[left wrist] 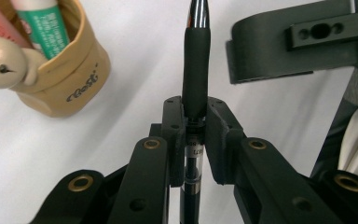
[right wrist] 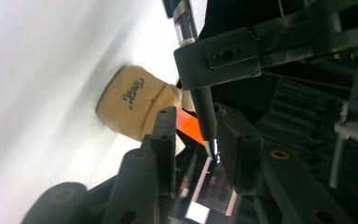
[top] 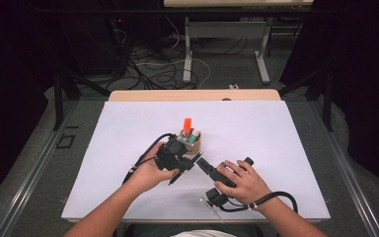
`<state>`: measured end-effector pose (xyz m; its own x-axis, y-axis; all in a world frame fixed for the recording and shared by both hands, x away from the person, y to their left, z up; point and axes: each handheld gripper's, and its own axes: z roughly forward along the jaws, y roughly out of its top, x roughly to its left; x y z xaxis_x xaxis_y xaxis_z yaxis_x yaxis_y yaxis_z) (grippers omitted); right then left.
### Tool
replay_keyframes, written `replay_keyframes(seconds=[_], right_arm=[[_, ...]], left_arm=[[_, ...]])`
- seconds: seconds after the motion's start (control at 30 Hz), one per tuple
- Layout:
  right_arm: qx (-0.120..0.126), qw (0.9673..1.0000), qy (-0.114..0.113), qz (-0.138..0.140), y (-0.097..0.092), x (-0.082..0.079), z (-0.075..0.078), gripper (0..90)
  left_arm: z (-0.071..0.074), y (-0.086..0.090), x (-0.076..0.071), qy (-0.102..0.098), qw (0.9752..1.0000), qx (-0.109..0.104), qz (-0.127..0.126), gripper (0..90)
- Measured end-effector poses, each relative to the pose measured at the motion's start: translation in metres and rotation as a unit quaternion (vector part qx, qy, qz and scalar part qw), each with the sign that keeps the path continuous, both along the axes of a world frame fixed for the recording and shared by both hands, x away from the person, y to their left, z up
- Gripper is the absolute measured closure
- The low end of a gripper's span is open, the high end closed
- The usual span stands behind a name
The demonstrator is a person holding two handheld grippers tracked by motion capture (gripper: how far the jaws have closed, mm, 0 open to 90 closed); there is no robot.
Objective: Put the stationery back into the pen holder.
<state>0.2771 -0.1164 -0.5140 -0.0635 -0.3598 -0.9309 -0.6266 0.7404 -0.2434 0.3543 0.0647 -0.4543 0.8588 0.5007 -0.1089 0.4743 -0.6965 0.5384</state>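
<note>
High view, centre of the frame: the left gripper (top: 190, 164), below the tan pen holder (top: 193, 144), pinches a black pen (left wrist: 195, 100) at its barrel, the jaws pressed together on it. To its right, the right gripper (top: 205, 168) has its jaws slightly spread around the pen's tip, pads clear of it. White table (top: 276, 148) beneath.

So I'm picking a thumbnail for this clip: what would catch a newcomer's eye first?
The black pen clamped upright in the left gripper, mid-table. Just behind it stands a tan bear-faced holder with an orange marker poking out. The right gripper sits beside the pen, its jaws apart around the tip.
</note>
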Motion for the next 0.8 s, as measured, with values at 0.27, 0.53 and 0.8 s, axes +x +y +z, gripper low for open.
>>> replay_keyframes(seconds=[0.27,0.53,0.8], right_arm=[[0.055,0.9956,0.070,-0.027,-0.003,0.002,0.005,55.6],[0.081,0.9899,0.106,-0.046,-0.005,0.003,0.009,50.4],[0.119,0.9771,0.161,-0.073,-0.006,0.007,0.001,43.0]], left_arm=[[0.002,0.010,0.007,0.013,0.9985,-0.045,0.027,78.9],[0.002,0.014,0.011,0.006,0.9976,-0.059,0.035,78.9],[0.001,0.017,0.010,-0.015,0.9949,-0.092,0.041,78.8]])
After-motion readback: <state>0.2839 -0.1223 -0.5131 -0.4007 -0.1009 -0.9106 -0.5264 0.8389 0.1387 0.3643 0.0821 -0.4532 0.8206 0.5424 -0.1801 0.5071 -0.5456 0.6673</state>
